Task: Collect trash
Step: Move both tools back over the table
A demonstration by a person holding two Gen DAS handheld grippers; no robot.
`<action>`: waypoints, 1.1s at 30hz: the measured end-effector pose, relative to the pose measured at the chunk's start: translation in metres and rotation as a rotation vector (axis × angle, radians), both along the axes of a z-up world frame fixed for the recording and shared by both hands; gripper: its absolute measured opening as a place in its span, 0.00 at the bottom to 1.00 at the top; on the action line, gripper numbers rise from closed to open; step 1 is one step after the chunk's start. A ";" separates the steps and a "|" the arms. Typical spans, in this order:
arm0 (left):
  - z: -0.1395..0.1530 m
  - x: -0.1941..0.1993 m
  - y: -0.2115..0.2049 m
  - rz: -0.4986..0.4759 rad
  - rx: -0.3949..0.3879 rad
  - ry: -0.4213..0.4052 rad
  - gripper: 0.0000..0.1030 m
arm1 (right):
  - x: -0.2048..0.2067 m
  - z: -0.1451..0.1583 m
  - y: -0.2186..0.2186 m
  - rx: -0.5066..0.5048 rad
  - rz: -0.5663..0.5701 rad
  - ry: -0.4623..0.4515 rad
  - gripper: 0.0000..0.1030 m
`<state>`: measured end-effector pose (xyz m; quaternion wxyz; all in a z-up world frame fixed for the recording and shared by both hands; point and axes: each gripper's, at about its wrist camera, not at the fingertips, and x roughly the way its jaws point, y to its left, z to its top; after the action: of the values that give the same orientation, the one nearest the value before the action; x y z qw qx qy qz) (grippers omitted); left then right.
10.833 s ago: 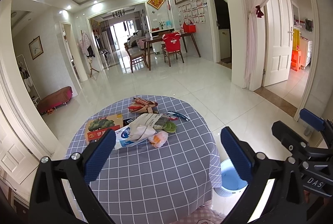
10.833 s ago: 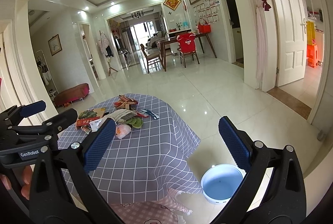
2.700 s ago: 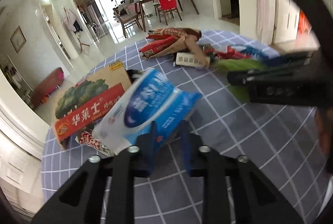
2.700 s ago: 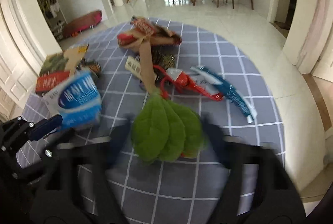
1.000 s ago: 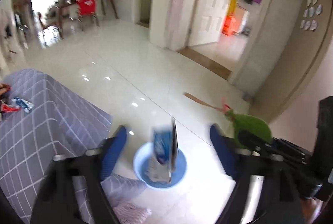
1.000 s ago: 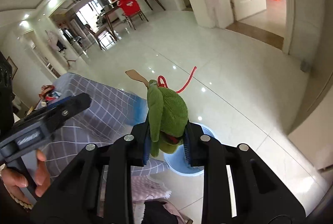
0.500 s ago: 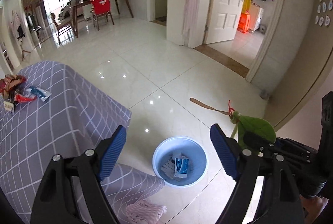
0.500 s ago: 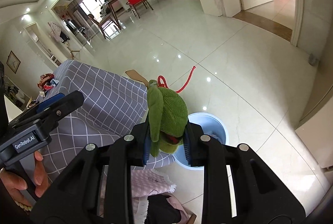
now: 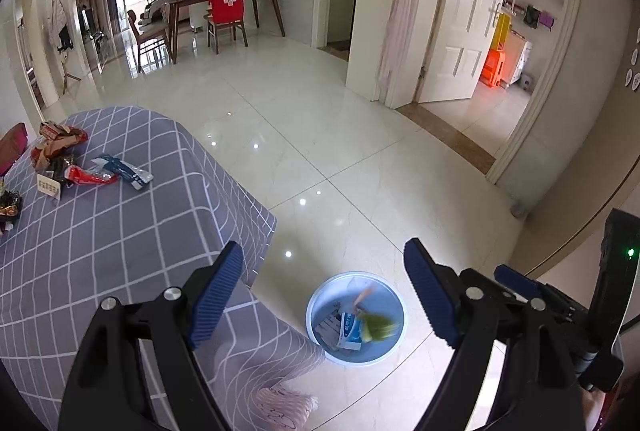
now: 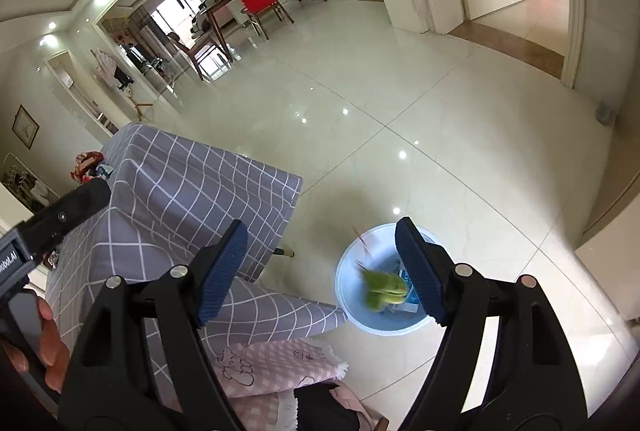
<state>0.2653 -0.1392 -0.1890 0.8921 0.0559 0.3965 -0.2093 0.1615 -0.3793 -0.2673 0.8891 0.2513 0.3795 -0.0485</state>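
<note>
A light blue bin [image 9: 320, 301] stands on the floor beside the table; it also shows in the right wrist view [image 10: 346, 291]. In it lie a blue-and-white packet [image 9: 347, 329] and the green leaf-shaped trash [image 9: 378, 327], blurred in the right wrist view [image 10: 382, 289]. My left gripper [image 9: 324, 297] is open and empty above the bin. My right gripper [image 10: 320, 271] is open and empty above the bin. More wrappers [image 9: 106, 171] lie on the grey checked tablecloth [image 9: 120, 231].
A heap of red and brown wrappers [image 9: 56, 141] and a white card [image 9: 49, 186] lie at the table's far left. Pink cloth [image 10: 272, 367] hangs below the tablecloth. Glossy tiled floor [image 9: 360, 159] surrounds the bin. Doorways and a dining table stand far behind.
My right gripper has opened and the green trash has dropped into the bin. My left gripper stays open over the bin.
</note>
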 end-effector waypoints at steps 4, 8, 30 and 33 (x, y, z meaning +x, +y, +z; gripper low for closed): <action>0.006 -0.006 0.001 0.005 -0.003 -0.010 0.79 | -0.004 0.011 0.010 -0.013 0.019 -0.014 0.73; 0.012 -0.010 0.013 0.021 -0.006 -0.012 0.79 | -0.006 0.027 0.025 -0.032 0.048 -0.041 0.73; 0.043 0.007 0.263 0.449 0.081 -0.108 0.79 | 0.061 0.090 0.203 -0.120 0.384 -0.155 0.73; 0.039 0.012 0.294 0.488 0.219 -0.145 0.79 | 0.076 0.091 0.230 -0.138 0.427 -0.151 0.74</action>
<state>0.2775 0.1543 -0.1501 0.9309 0.0696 0.3535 0.0602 0.2373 -0.1497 -0.1765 0.9201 0.1070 0.3523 0.1335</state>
